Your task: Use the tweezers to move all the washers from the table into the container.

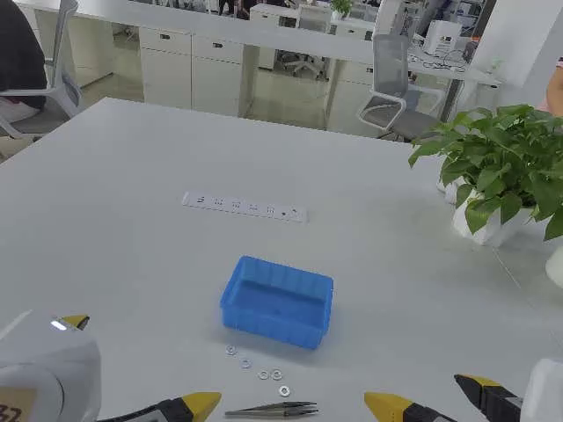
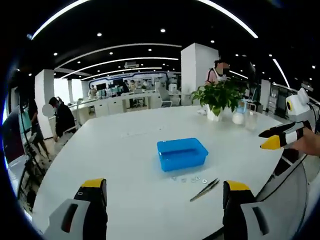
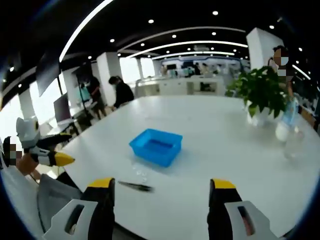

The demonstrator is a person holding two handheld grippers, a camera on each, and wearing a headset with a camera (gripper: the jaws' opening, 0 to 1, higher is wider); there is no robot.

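Observation:
A blue plastic container [image 1: 277, 301] stands on the white table [image 1: 132, 229]. Just in front of it lie several small metal washers [image 1: 263, 374] in a loose row. Metal tweezers [image 1: 271, 410] rest flat on the table a little nearer to me than the washers. My left gripper [image 1: 136, 365] is at the bottom left, open and empty, to the left of the tweezers. At the bottom right my right gripper [image 1: 431, 396] is also open and empty. In the left gripper view the container [image 2: 182, 153], washers [image 2: 190, 179] and tweezers [image 2: 204, 190] lie ahead of the open jaws. The right gripper view has the container [image 3: 156, 145] and tweezers [image 3: 136, 186].
A white power strip [image 1: 244, 207] lies beyond the container. A potted plant [image 1: 497, 176] in a white pot stands at the right, with a white vessel [image 1: 556, 264] near it. Office chairs [image 1: 391, 79] and people are past the table's far edge.

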